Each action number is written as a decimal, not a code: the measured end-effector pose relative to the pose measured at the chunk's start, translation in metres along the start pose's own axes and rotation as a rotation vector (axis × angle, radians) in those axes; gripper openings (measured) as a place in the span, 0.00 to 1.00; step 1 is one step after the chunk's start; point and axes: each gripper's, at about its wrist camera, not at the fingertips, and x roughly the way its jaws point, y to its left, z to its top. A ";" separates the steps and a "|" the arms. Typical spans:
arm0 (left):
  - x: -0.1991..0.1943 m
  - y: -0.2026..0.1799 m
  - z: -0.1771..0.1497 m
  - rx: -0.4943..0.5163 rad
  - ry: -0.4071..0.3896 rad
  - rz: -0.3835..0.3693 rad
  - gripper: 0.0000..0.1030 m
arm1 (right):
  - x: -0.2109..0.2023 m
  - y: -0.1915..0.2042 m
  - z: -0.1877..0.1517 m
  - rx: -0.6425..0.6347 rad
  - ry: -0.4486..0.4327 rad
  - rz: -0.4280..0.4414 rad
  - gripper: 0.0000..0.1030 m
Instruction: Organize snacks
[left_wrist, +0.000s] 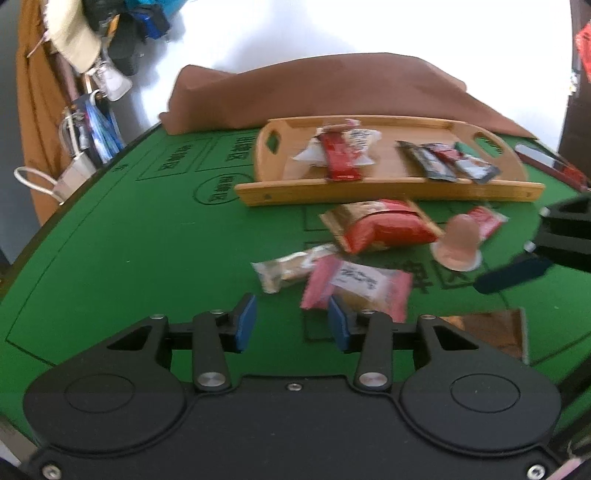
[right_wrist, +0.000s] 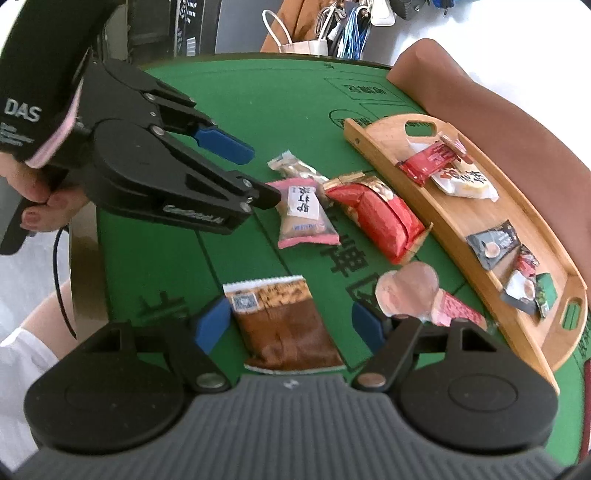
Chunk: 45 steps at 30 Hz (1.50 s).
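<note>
On the green surface (right_wrist: 236, 96), in front of the wooden tray (right_wrist: 424, 206), several snacks lie loose: a brown packet (right_wrist: 284, 325), a pink-edged packet (right_wrist: 304, 218), a red bag (right_wrist: 380, 218), a pale wrapped bar (right_wrist: 295, 168), a jelly cup (right_wrist: 406, 291) and a small red packet (right_wrist: 458, 308) touching the cup. The tray already holds two groups of sachets, one at each end.

Step in hand, as judged: picking loose snacks off the surface for transfer to the tray. Roughly half the items look sorted.

Right tongs (right_wrist: 291, 326): jaws wide, blue pads on either side of the brown packet and clear of it; nothing gripped. The packet lies flat, its serrated seal pointing away from the camera, a printed code at one corner.

Left tongs (left_wrist: 291, 323): jaws narrower, empty, poised just short of the pink-edged packet (left_wrist: 360, 290); the right-hand pad overlaps that packet's near edge in view, contact not confirmed. The person's hand (right_wrist: 40, 195) holds the handle.

Next move, as judged: lower the right tongs so the pads straddle the brown packet's sides, then close. A flat foil packet gives little edge to pinch, so it may slide or buckle. The left tongs need a short advance to the pink-edged packet, which overlaps the pale bar (left_wrist: 288, 271); the bar could be dragged along.

Frames are slightly blurred; the print on the wrappers is unreadable.
</note>
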 end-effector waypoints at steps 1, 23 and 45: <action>0.002 0.003 0.001 -0.013 0.005 0.010 0.40 | 0.001 0.000 0.000 0.008 -0.002 0.002 0.80; 0.006 -0.029 0.017 -0.143 -0.012 -0.111 0.53 | -0.020 -0.047 -0.035 0.427 -0.071 -0.175 0.50; 0.027 -0.025 0.012 -0.289 0.004 -0.039 0.60 | -0.034 -0.065 -0.056 0.526 -0.120 -0.269 0.51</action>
